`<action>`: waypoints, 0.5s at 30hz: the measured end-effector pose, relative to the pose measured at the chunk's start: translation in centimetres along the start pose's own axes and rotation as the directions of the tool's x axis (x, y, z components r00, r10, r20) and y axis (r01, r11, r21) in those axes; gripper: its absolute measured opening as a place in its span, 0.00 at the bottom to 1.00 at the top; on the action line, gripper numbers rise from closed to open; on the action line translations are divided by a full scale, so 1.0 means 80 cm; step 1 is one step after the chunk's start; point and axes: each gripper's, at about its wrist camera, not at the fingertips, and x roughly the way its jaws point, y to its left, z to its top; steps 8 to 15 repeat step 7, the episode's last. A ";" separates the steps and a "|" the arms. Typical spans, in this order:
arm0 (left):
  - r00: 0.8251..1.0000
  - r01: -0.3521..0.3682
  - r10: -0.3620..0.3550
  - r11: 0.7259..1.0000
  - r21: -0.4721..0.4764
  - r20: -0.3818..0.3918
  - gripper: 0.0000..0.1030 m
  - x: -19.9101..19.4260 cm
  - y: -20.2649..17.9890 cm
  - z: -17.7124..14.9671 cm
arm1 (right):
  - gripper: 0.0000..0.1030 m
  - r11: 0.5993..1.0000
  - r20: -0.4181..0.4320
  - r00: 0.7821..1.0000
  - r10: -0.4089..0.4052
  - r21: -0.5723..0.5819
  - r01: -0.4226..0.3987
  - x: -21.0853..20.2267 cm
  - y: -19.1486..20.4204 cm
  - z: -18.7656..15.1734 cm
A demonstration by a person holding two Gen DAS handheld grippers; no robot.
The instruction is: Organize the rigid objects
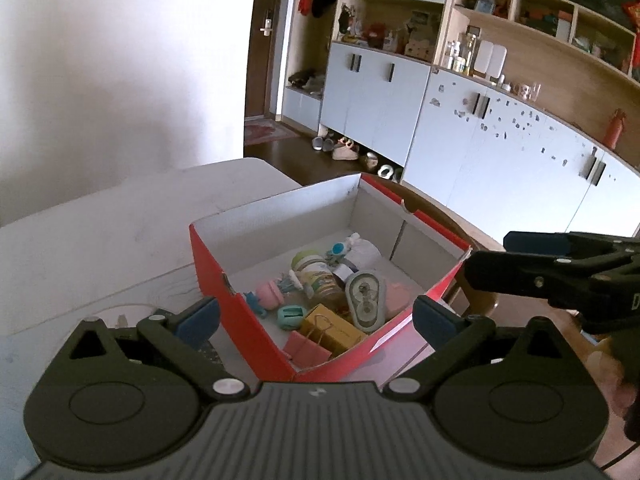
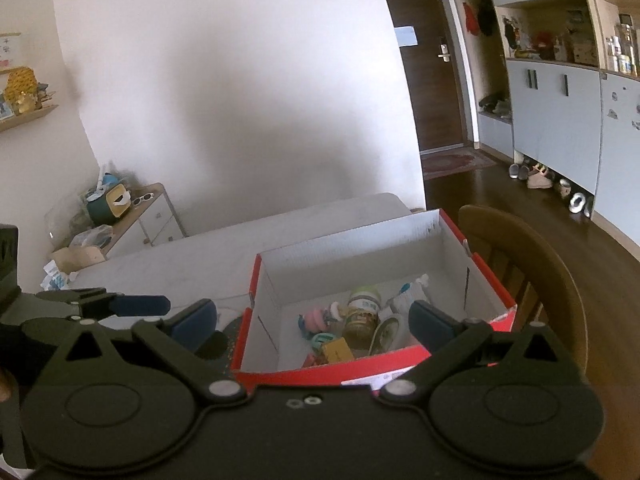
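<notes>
Both grippers, left gripper (image 1: 316, 314) and right gripper (image 2: 312, 322), tilt down over the red box (image 1: 240, 320) on the table (image 1: 100, 220), jaws spread wide, empty. Jar (image 1: 316, 276) and small items lie inside, partly hidden.

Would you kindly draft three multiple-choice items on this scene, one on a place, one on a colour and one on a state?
1. Where does the jar lie?
A. inside the box
B. on the chair
C. on the floor

2. What colour is the outside of the box?
A. blue
B. red
C. green

3. How does the left gripper stand?
A. shut on the jar
B. shut on nothing
C. open and empty

Answers: 1 A, the jar lies among the small items within the box walls. 2 B, the outer walls are red, the inside white. 3 C, its fingers stand wide apart with nothing pinched.
</notes>
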 end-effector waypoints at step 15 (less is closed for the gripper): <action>1.000 0.022 -0.022 1.000 -0.003 -0.022 1.00 -0.002 0.004 -0.008 | 1.00 1.000 -0.001 1.000 -0.019 0.012 0.019 -0.005 0.011 -0.010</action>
